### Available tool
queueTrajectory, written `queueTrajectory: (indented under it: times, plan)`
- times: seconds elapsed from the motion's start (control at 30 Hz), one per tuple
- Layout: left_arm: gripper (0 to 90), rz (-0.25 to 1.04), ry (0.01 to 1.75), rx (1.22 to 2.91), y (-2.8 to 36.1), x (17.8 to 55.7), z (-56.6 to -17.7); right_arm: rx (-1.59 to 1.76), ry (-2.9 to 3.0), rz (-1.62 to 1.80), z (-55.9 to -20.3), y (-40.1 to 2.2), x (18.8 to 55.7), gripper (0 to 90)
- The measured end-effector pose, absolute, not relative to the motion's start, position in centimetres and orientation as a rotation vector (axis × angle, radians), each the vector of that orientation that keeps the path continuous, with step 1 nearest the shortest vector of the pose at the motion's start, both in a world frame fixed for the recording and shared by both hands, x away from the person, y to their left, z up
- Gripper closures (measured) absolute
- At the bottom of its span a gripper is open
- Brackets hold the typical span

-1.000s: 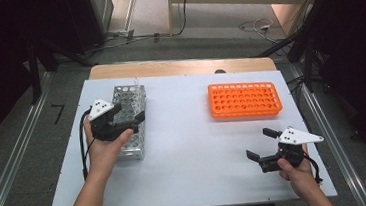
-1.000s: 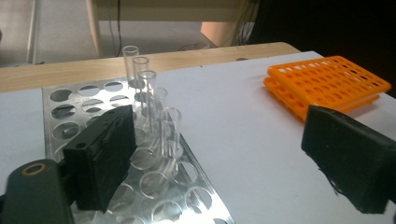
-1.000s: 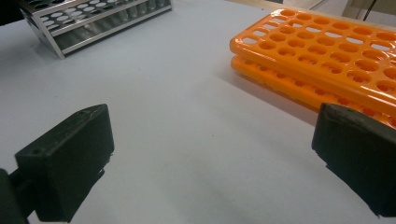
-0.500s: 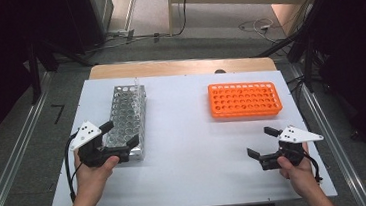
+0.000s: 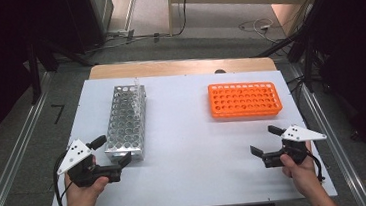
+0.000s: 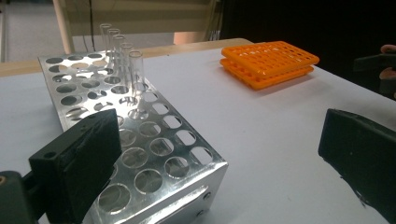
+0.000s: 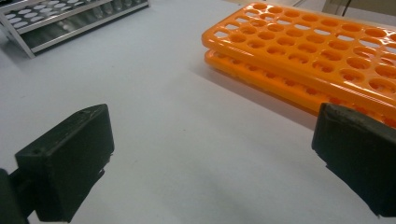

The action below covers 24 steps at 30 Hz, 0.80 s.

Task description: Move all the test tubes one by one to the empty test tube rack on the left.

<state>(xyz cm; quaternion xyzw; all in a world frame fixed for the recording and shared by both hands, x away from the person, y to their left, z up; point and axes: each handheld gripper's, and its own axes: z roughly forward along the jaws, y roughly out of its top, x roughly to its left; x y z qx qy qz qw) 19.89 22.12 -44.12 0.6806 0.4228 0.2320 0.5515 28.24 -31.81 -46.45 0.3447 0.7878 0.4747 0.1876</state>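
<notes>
A metal tube rack (image 5: 126, 122) stands on the left half of the white table (image 5: 193, 132). Several clear glass tubes (image 6: 122, 51) stand upright in its far end. An empty orange rack (image 5: 244, 98) lies at the back right. My left gripper (image 5: 113, 149) is open beside the metal rack's near end, with nothing between its jaws. In the left gripper view the rack's near corner (image 6: 187, 172) sits between the spread jaws. My right gripper (image 5: 264, 140) is open at the near right, short of the orange rack (image 7: 317, 56), and holds nothing.
Bare tabletop lies between the two racks and in front of them. A wooden strip (image 5: 183, 67) borders the table's far edge. Metal rails (image 5: 15, 163) run along the floor on both sides. Cables (image 5: 257, 25) lie on the floor beyond the table.
My left gripper has drawn back from over the metal rack to the rack's near end, close to the table's front left. The right gripper has barely moved.
</notes>
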Motion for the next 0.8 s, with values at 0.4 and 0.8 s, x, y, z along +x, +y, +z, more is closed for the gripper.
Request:
queueTrajectory:
  times: [0.4, 0.8]
  plan:
    - [0.0, 0.541, 0.993, 1.562, 24.7, 18.7, -45.4, 1.013, 2.170, 1.323, -46.8, -33.3, 28.7, 0.0]
    - [0.0, 0.548, 1.011, 1.570, 24.7, 18.9, -45.7, 1.025, 2.164, 1.321, -46.9, -33.4, 28.8, 0.0]
